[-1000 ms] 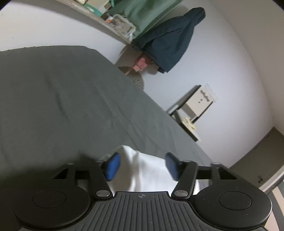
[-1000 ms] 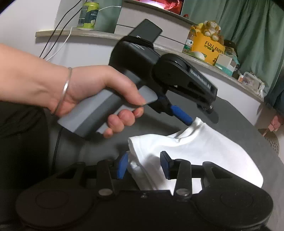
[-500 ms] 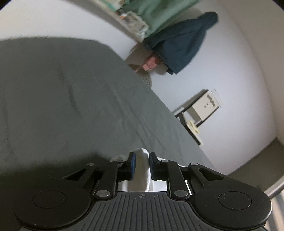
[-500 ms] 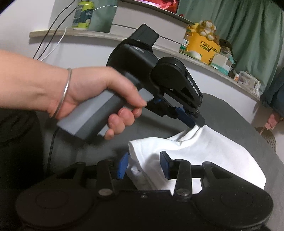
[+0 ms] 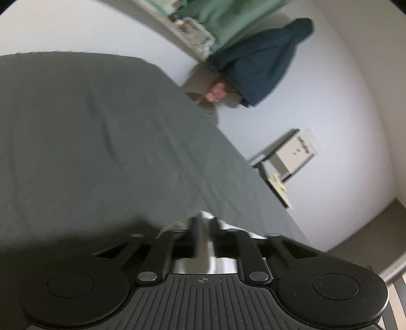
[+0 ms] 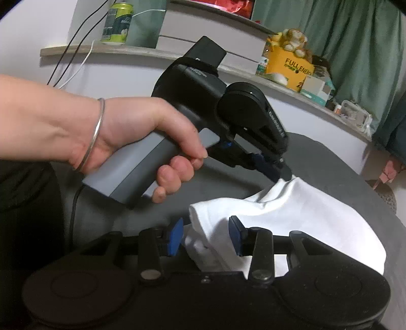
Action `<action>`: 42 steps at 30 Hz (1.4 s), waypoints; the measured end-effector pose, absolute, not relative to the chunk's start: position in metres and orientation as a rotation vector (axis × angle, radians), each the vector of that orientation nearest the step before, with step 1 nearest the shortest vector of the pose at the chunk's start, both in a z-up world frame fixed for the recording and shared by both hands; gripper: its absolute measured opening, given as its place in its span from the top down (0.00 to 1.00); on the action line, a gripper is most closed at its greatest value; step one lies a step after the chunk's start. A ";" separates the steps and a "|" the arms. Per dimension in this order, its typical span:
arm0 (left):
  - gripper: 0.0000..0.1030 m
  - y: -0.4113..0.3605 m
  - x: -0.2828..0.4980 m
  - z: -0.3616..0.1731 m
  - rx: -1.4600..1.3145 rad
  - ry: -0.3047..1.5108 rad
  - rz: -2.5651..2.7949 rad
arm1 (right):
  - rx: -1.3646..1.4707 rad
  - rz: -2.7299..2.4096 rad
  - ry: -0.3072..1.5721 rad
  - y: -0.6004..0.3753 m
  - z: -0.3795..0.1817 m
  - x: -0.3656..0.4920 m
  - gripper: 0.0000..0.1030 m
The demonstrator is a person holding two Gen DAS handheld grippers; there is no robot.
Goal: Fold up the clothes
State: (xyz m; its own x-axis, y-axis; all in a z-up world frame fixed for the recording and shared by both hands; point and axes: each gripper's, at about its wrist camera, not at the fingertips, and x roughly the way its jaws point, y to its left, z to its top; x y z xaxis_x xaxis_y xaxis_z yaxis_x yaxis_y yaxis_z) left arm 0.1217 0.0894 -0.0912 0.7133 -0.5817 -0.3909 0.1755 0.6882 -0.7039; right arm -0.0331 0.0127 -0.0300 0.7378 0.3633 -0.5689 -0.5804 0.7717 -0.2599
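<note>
A white garment point(image 6: 299, 215) lies bunched on the dark grey bed point(image 6: 330, 165). In the right wrist view a person's hand point(image 6: 142, 142) holds my left gripper point(image 6: 275, 171), which is shut on the garment's far edge and lifts it into a peak. My right gripper point(image 6: 205, 234) stands open, its blue pads on either side of the garment's near folded corner. In the left wrist view, which is blurred, my left gripper point(image 5: 203, 228) pinches a strip of the white garment point(image 5: 228, 226) between its closed fingers, above the grey bed point(image 5: 101, 142).
A shelf point(image 6: 253, 78) runs along the wall behind the bed with a green can point(image 6: 116, 24), a yellow box point(image 6: 289, 68) and small cartons. Green curtains point(image 6: 355, 38) hang at the back. A dark blue jacket point(image 5: 261, 61) hangs on the wall; a small side table point(image 5: 284, 157) stands beyond the bed's edge.
My left gripper has gone from open around the garment's edge to shut on it, and now pulls that edge up and to the right. My right gripper has stayed open at the near corner.
</note>
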 end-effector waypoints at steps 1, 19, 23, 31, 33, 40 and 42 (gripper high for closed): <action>0.95 0.086 0.121 -0.090 -0.662 0.646 -0.468 | -0.446 0.532 0.518 0.012 -0.030 -0.033 0.62; 0.96 0.100 0.138 -0.095 -0.588 0.700 -0.286 | -0.500 0.611 0.577 0.028 -0.039 -0.028 0.79; 0.95 0.116 0.134 -0.101 -0.661 0.704 -0.216 | -0.523 0.630 0.572 0.034 -0.038 -0.037 0.59; 0.63 0.120 0.112 -0.078 -0.779 0.524 -0.293 | -0.308 0.542 0.537 -0.031 -0.004 -0.036 0.59; 0.20 0.104 0.107 -0.069 -0.718 0.489 -0.371 | -0.285 0.523 0.527 -0.048 -0.006 -0.026 0.58; 0.04 0.036 0.104 -0.062 -0.358 0.544 -0.579 | -0.205 0.454 0.493 -0.109 -0.013 0.006 0.56; 0.04 0.024 0.107 -0.070 -0.285 0.599 -0.589 | -0.182 0.434 0.483 -0.126 -0.015 0.015 0.50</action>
State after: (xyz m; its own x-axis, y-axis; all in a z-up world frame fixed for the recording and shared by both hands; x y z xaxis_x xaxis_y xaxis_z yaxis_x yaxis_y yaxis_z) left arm 0.1066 0.0242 -0.0704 0.6699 -0.5946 -0.4446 0.4346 0.7996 -0.4145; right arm 0.0151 -0.1257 -0.0147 0.7969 0.3599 -0.4852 -0.4445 0.8933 -0.0673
